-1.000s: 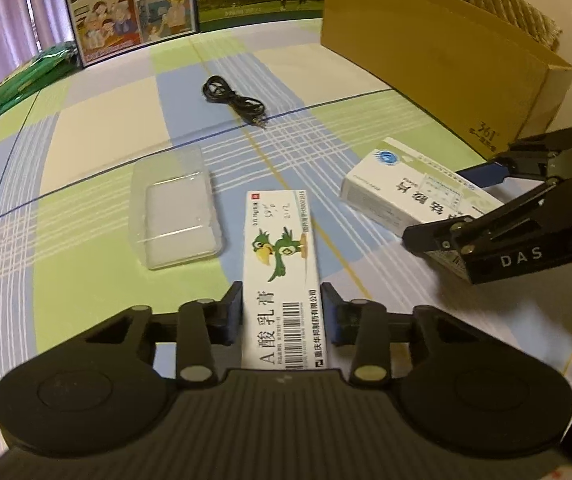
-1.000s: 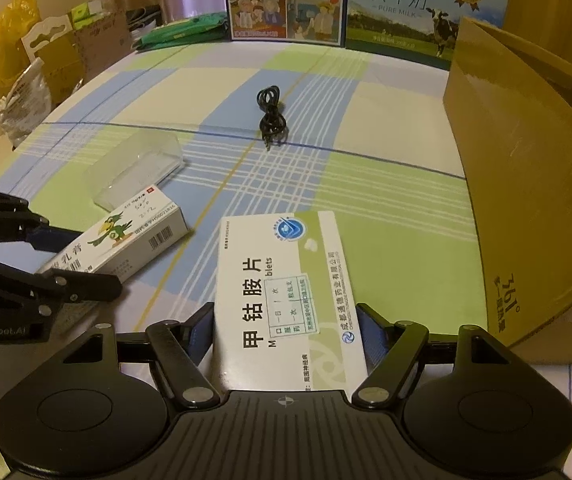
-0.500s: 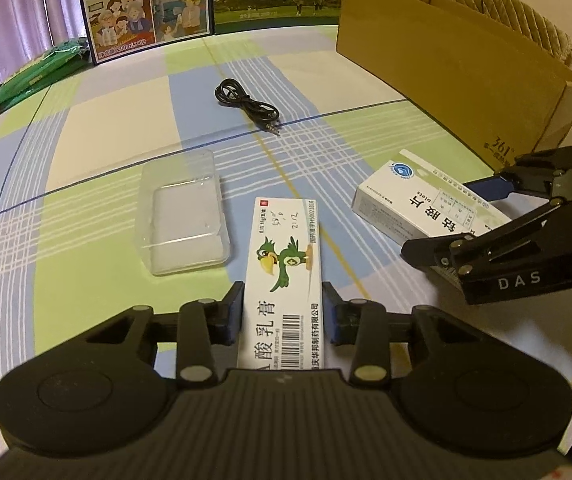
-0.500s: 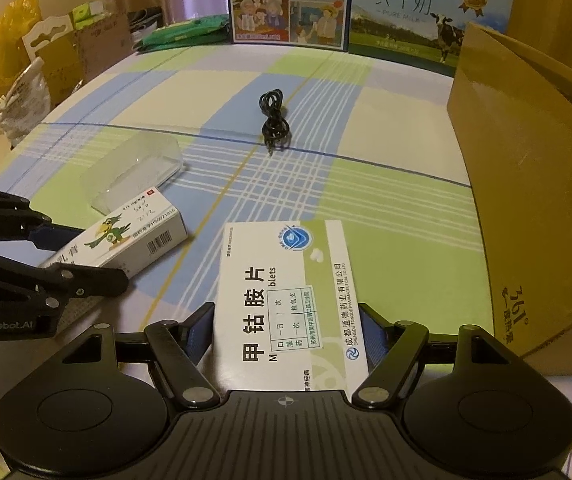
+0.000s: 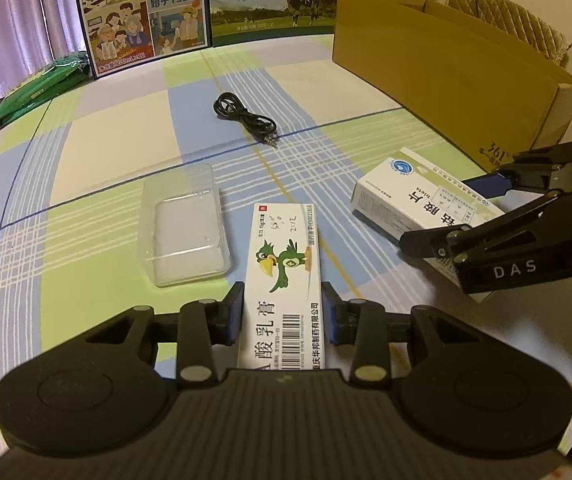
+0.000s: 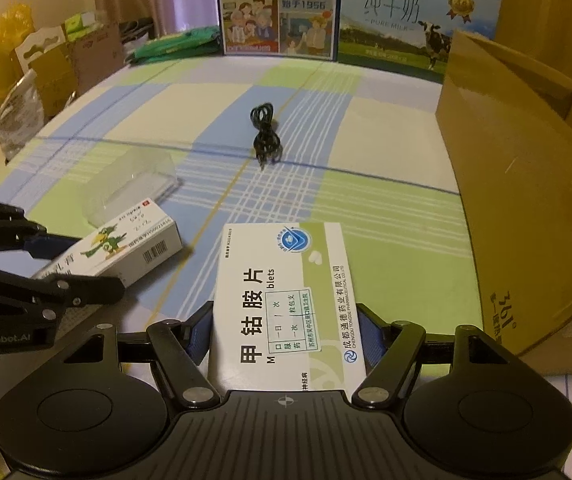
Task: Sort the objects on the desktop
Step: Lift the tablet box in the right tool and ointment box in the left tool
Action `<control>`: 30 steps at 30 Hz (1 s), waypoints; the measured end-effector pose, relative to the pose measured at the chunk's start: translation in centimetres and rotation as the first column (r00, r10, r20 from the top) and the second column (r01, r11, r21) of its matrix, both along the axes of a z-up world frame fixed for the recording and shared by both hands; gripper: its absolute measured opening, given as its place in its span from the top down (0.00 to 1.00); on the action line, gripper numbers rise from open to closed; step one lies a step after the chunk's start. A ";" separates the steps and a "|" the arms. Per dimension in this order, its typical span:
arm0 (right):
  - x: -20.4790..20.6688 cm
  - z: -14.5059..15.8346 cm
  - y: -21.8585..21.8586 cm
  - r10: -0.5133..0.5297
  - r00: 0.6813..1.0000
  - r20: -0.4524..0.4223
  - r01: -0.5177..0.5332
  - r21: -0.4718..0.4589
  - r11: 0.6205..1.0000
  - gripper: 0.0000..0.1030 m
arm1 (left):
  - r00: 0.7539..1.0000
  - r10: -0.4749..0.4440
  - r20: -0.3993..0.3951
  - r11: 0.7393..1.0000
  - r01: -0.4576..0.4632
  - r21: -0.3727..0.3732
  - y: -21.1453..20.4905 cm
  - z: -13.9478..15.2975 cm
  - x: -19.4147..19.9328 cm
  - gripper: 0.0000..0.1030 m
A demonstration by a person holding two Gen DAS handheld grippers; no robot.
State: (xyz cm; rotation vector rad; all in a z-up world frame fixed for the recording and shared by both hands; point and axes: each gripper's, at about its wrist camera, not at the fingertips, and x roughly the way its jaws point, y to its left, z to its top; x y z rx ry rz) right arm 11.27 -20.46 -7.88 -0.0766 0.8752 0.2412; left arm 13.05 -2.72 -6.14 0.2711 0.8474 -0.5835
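My left gripper (image 5: 283, 312) is shut on a narrow white ointment box with a green parrot (image 5: 284, 276), held a little above the checked tablecloth. That parrot box (image 6: 126, 246) also shows at the left of the right wrist view, inside the left gripper (image 6: 58, 264). My right gripper (image 6: 286, 332) is shut on a wider white and green tablet box (image 6: 286, 292). The same tablet box (image 5: 426, 196) appears at the right of the left wrist view, clamped by the right gripper (image 5: 470, 216).
A clear plastic tray (image 5: 184, 226) lies left of the parrot box. A coiled black cable (image 5: 246, 118) rests mid-table. A big open cardboard carton (image 5: 446, 80) stands along the right side. Milk cartons (image 5: 206, 8) and a green packet (image 5: 34, 88) stand at the back.
Both grippers, each still holding its box, have drawn back and risen slightly; the cable, tray and carton sit lower and nearer in view.
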 end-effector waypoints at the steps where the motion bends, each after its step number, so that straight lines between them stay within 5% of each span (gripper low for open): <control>1: 0.0 0.2 0.0 -0.001 1.000 0.006 0.001 0.006 1.000 0.34 | 1.000 0.001 0.002 1.000 -0.001 -0.002 0.0 0.1 0.0 0.68; 30: -0.2 1.2 -0.2 -0.030 0.999 0.029 0.028 0.041 0.999 0.34 | 0.999 0.036 0.008 0.999 -0.035 -0.026 0.4 1.6 -0.2 0.68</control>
